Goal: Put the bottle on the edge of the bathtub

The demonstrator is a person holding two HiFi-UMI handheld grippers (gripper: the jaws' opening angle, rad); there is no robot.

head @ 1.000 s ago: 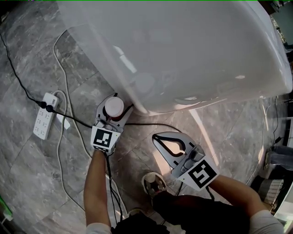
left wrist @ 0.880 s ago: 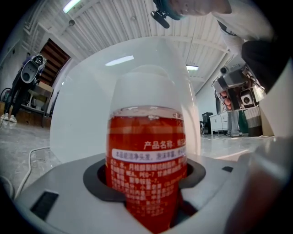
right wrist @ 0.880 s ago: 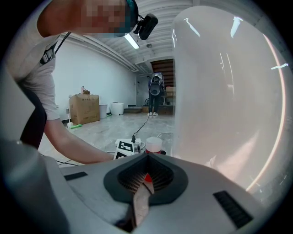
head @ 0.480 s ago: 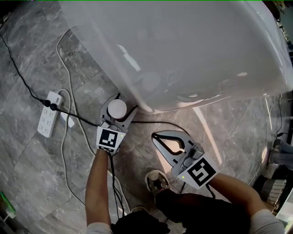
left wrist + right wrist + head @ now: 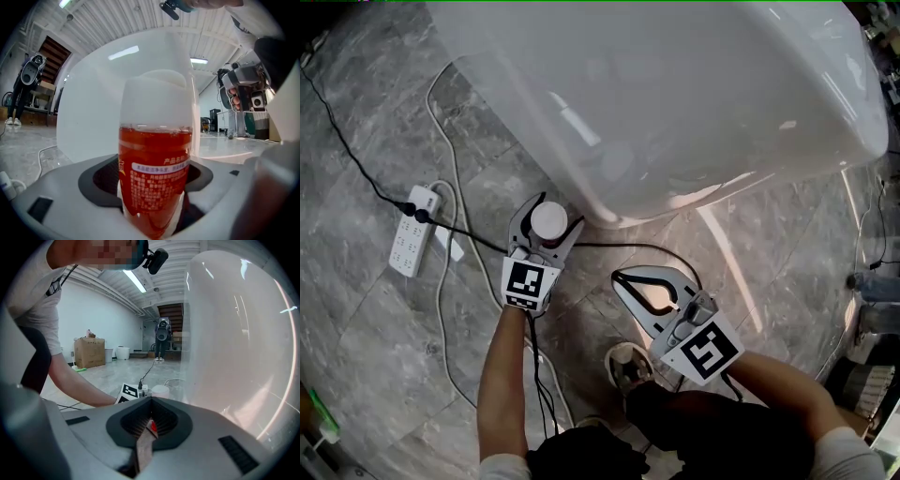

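A bottle point(image 5: 549, 221) of red liquid with a white cap stands on the stone floor beside the white bathtub point(image 5: 675, 94). My left gripper point(image 5: 549, 212) surrounds it: its jaws have just been opening and now stand wide, with the bottle point(image 5: 154, 159) between them and dark gaps on both sides. My right gripper point(image 5: 619, 277) hovers over the floor to the right, jaws shut with nothing in them. In the right gripper view the tub wall point(image 5: 234, 357) rises on the right, and the bottle's cap point(image 5: 160, 391) shows ahead.
A white power strip point(image 5: 412, 242) lies on the floor to the left, with a black cable point(image 5: 356, 169) and a white cable point(image 5: 459, 216) running past the left gripper. The person's shoe point(image 5: 623, 366) is under the arms. A cardboard box point(image 5: 89, 352) stands far off.
The left jaws stand slightly wider around the bottle than before. Bottle and left gripper sit a little further right in the view. The right gripper has kept its place.
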